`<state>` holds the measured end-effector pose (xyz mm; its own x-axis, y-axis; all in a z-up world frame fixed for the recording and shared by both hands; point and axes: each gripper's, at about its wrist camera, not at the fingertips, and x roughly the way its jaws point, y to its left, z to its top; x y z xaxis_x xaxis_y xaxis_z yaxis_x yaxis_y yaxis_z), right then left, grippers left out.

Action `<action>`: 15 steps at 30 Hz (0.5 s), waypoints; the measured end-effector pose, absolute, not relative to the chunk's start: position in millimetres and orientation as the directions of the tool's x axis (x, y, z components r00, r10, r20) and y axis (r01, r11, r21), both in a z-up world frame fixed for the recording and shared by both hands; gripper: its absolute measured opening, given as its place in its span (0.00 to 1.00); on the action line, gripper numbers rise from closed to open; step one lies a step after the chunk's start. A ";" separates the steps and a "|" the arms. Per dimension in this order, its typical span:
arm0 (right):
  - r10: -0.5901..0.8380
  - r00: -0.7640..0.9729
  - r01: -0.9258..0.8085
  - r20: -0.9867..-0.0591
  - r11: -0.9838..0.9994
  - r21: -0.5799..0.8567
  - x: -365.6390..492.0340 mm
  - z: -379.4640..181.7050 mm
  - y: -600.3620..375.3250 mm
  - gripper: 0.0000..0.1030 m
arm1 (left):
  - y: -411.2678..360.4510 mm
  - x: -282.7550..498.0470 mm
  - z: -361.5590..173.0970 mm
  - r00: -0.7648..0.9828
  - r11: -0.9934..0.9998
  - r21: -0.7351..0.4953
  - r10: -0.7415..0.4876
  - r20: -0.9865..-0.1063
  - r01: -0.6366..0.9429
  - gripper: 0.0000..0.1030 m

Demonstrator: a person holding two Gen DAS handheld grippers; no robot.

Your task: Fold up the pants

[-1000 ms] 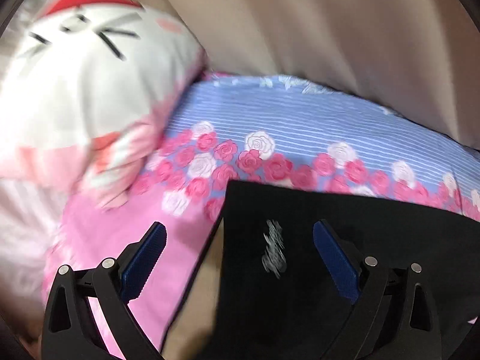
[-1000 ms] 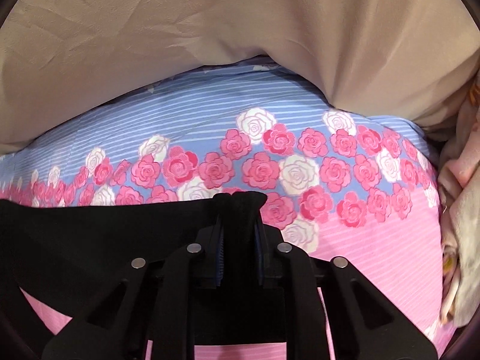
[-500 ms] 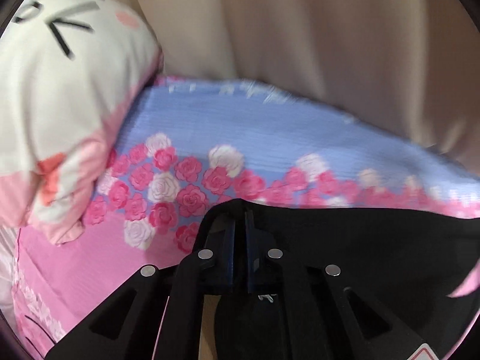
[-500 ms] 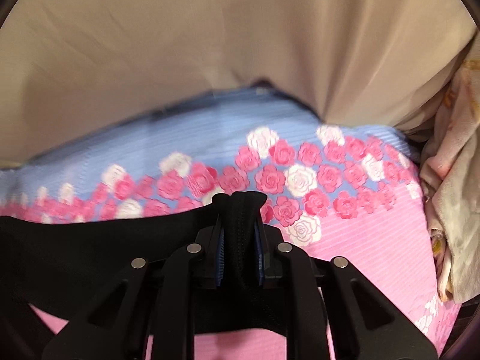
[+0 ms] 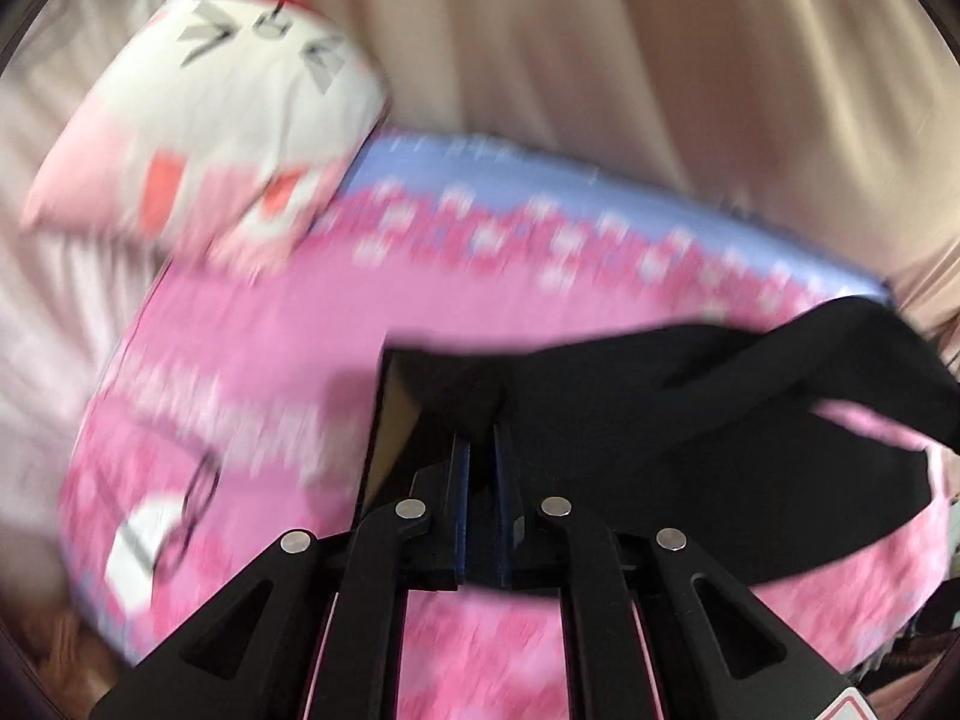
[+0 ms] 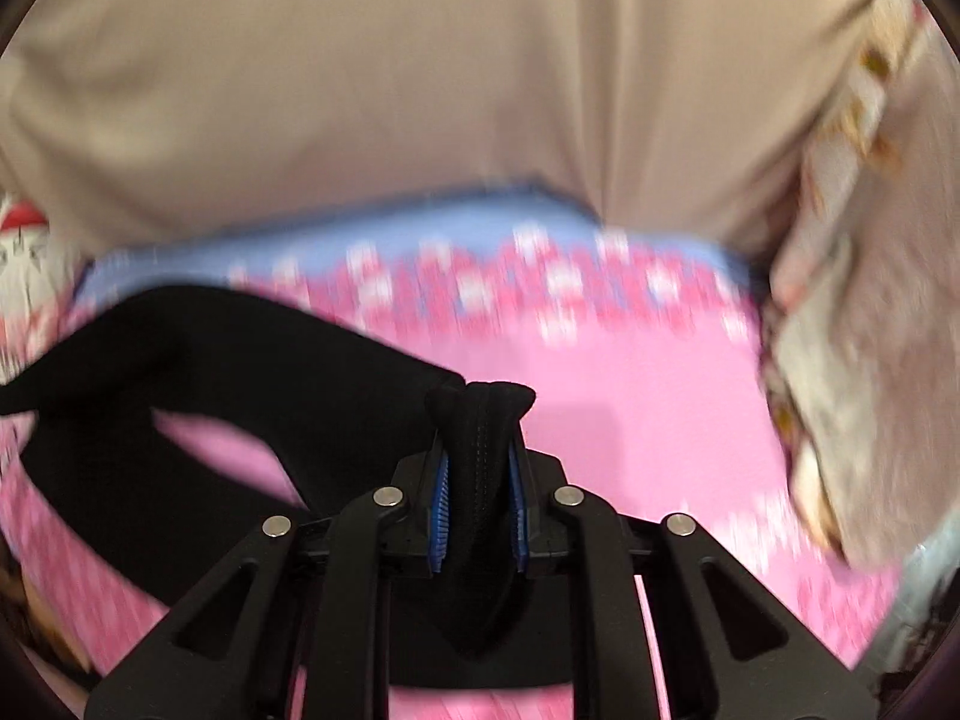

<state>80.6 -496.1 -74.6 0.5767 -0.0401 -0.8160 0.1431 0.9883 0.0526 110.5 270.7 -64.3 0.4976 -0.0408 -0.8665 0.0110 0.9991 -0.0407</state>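
The left gripper was clenched on a fold of the black pants at the lower centre of its frame, blue pads pressed against the cloth; from there the pants stretched as a dark band toward the right edge, raised above the pink bedsheet, with a gap of pink showing between two strips of fabric at the right; the whole frame was blurred. Beyond lay a band of rose print and a blue stripe, a white and pink cartoon pillow at upper left, and a beige curtain across the top. The right gripper was likewise closed on a bunched, stitched edge of the pants at lower centre; the cloth trailed to the left of the frame over the bedsheet; a pale patterned cloth hung at the right edge, the curtain above.
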 end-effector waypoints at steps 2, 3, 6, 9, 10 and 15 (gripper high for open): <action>-0.052 0.509 0.148 -0.859 0.989 0.028 59.1 -102.1 -501.1 0.15 | 275.9 92.6 -93.6 0.441 1.000 -0.007 0.004 -0.898 -0.023 0.07; -0.057 0.481 0.156 -0.875 0.988 0.021 51.4 -114.0 -503.1 0.15 | 278.2 87.1 -109.3 0.407 0.999 0.010 0.025 -0.913 -0.040 0.07; -0.061 0.386 0.201 -0.921 0.979 0.020 29.0 -162.2 -516.4 0.18 | 289.5 76.8 -151.7 0.326 0.994 0.061 0.087 -0.941 -0.090 0.10; -0.056 0.330 0.251 -0.942 0.968 0.030 17.1 -196.1 -526.6 0.26 | 293.1 80.0 -184.5 0.269 0.987 0.111 0.140 -0.953 -0.119 0.14; -0.071 0.350 0.269 -0.934 0.963 0.027 14.7 -195.1 -528.2 0.29 | 293.9 82.1 -187.1 0.269 0.984 0.127 0.157 -0.950 -0.126 0.14; -0.078 0.391 0.279 -0.917 0.960 0.037 5.1 -176.6 -526.3 0.37 | 305.2 86.0 -174.4 0.278 0.973 0.172 0.210 -0.937 -0.153 0.15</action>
<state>5.1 -526.3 -176.6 0.3915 -0.0781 -0.9169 0.2789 0.9596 0.0374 86.0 305.2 -174.4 0.2777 0.2097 -0.9375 -0.1533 0.9731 0.1722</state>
